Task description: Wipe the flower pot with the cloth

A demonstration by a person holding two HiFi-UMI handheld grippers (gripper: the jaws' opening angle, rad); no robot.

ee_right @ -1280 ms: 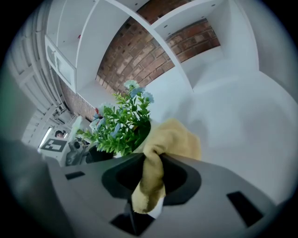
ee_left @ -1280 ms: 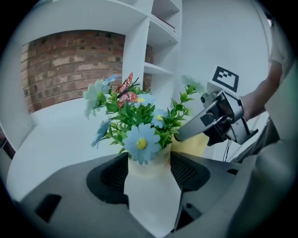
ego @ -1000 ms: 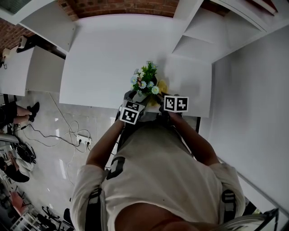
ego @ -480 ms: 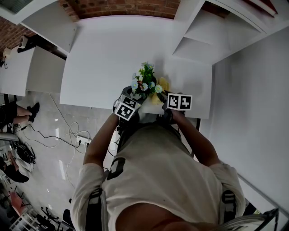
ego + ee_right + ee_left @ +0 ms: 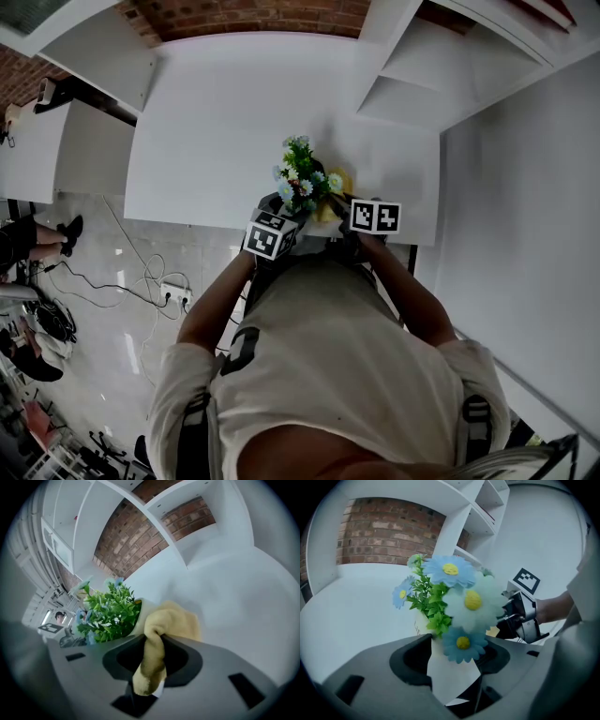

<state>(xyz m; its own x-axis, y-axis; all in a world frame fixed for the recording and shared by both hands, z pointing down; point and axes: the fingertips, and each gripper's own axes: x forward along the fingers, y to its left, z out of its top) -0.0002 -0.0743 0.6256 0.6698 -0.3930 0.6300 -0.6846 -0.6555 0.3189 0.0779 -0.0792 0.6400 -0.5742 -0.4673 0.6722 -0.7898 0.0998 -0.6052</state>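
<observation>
Closing just now onto the white flower pot point(image 5: 452, 679) at the white table's point(image 5: 216, 122) near edge, the left gripper point(image 5: 454, 663) clamps it at lower centre, blue flowers point(image 5: 457, 599) partly screening the right gripper point(image 5: 152, 663), which pinches the yellow cloth point(image 5: 173, 620) against the pot's side, below white shelving point(image 5: 412, 75) at upper right.

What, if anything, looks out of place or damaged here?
Nothing stands out: the flower pot looks intact, nothing spilled around it, and the yellow cloth, held by the right gripper, rests against its side.
</observation>
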